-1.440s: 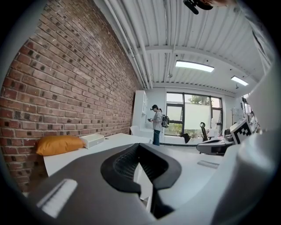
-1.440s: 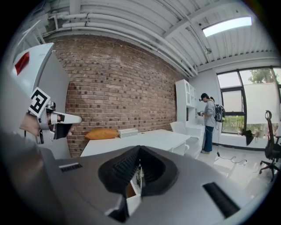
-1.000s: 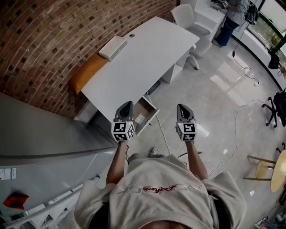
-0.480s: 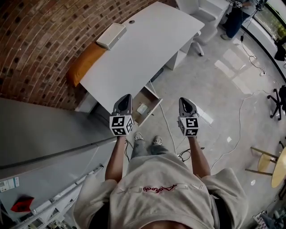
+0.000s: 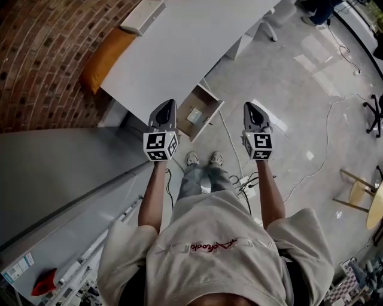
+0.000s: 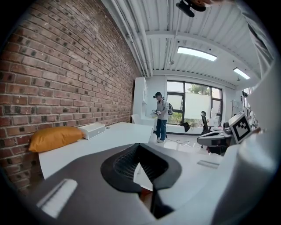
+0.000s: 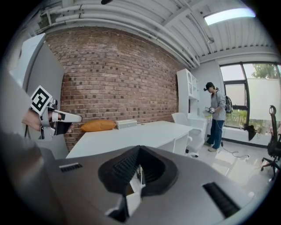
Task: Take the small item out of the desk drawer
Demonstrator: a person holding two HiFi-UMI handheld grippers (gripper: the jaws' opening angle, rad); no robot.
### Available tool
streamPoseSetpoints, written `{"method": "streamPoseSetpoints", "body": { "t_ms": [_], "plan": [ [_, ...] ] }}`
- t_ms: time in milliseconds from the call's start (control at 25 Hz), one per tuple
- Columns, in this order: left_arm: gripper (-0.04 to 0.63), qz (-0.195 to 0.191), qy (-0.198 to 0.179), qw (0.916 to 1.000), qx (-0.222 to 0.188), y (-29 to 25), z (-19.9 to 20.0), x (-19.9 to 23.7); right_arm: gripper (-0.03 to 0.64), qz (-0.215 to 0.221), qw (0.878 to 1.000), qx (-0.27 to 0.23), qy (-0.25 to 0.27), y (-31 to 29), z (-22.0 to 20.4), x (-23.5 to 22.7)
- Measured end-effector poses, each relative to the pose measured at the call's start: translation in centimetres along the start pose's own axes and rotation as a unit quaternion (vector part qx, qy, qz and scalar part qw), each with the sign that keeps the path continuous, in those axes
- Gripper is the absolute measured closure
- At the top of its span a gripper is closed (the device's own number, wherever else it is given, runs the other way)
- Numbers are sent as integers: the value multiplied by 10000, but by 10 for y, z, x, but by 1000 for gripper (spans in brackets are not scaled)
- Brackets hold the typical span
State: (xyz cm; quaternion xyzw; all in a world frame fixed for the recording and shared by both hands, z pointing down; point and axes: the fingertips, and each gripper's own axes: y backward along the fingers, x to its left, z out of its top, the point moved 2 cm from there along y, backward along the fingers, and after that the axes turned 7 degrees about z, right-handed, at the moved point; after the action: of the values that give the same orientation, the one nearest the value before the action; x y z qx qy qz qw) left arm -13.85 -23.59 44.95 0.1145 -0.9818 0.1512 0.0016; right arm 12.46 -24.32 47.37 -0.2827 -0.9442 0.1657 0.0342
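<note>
An orange cushion [image 5: 105, 57] is lying against the brick wall [image 5: 36, 66], with a flat white box [image 5: 142, 15] sitting just beyond it. A white cable [image 5: 326, 140] is trailing across the glossy floor [image 5: 287, 89] near a wooden stool [image 5: 357, 192] at the right edge. A black office chair [image 5: 376, 116] is standing further off. By the window [image 6: 195, 105], a person [image 6: 161, 117] wearing a cap and backpack is standing.

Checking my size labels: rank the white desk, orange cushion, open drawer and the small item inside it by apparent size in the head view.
1. white desk
2. orange cushion and open drawer, about alike; I won't rank them
3. small item, clearly smallest
</note>
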Motion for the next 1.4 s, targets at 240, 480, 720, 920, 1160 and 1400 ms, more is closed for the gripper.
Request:
{"method": "streamPoseSetpoints", "body": {
  "t_ms": [240,480,720,920,1160,1400],
  "plan": [
    [586,-264,82,9995,127,0,-29,0,606,-76,9999,54,-76,-7,-16,21],
    [586,-435,183,9983,336,4,-61,-13,606,-17,9995,232,-228,-9,-47,41],
    [586,-549,271,9967,527,2,-96,-26,606,10,9984,395,-399,-10,-81,49],
    [586,-593,341,9947,767,2,-132,-35,606,91,9973,593,-421,-9,-110,52],
    [586,-555,369,9932,952,3,-171,-38,606,256,9958,770,-424,-10,-143,56],
    [586,-478,438,9910,1169,2,-218,-33,606,402,9930,1011,-450,-16,-182,66]
  ]
}}
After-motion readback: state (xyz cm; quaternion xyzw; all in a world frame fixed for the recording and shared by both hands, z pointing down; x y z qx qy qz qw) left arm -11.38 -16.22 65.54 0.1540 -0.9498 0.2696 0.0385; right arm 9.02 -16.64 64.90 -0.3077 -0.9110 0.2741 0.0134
